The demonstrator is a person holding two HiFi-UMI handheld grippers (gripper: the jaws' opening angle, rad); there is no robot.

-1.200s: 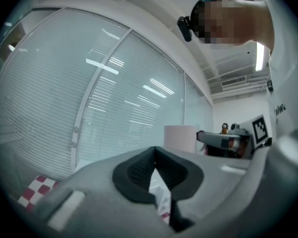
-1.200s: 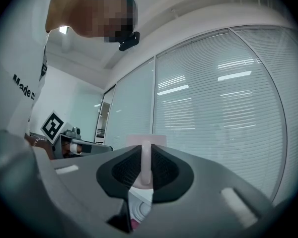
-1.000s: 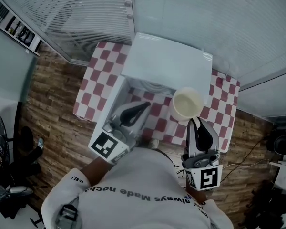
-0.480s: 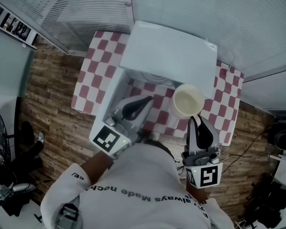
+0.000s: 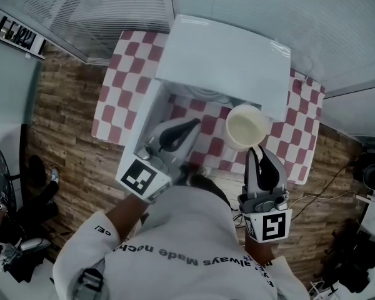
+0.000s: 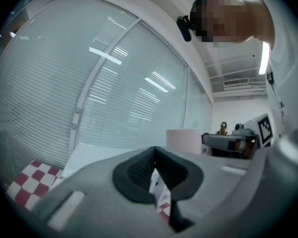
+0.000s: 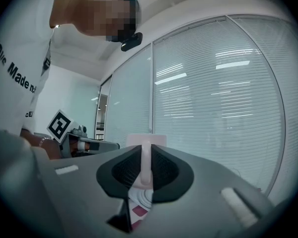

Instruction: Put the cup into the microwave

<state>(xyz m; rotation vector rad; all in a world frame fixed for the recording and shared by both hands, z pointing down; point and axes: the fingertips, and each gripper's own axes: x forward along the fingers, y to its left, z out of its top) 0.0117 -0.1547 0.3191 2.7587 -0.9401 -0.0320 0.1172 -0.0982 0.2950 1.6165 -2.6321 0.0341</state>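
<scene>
The right tongs (image 7: 145,161) are pinching a thin upright strip of the pale, cream-coloured, round cup (image 5: 245,129); this strip appears to be the cup's handle, and the pads are pressing on it from both sides. The cup is hanging upright in the air, mouth up and apparently empty, in front of the white box-shaped microwave (image 5: 225,58) and above the red-and-white checked tabletop (image 5: 115,99).

The left tongs (image 6: 154,155) are pressed together at the tips and are gripping nothing. They are pointing toward the microwave opening, beside the open white door (image 5: 149,114).

Handling judgement: the cup is looking rigid, light when empty, and smooth-glazed, so it is likely slippery and breakable on impact. A hold on the handle alone is letting the body swing or rotate about the pads. Firm, steady pressure is advisable, with the cup kept level while it is passing the door edge and the top of the opening.
</scene>
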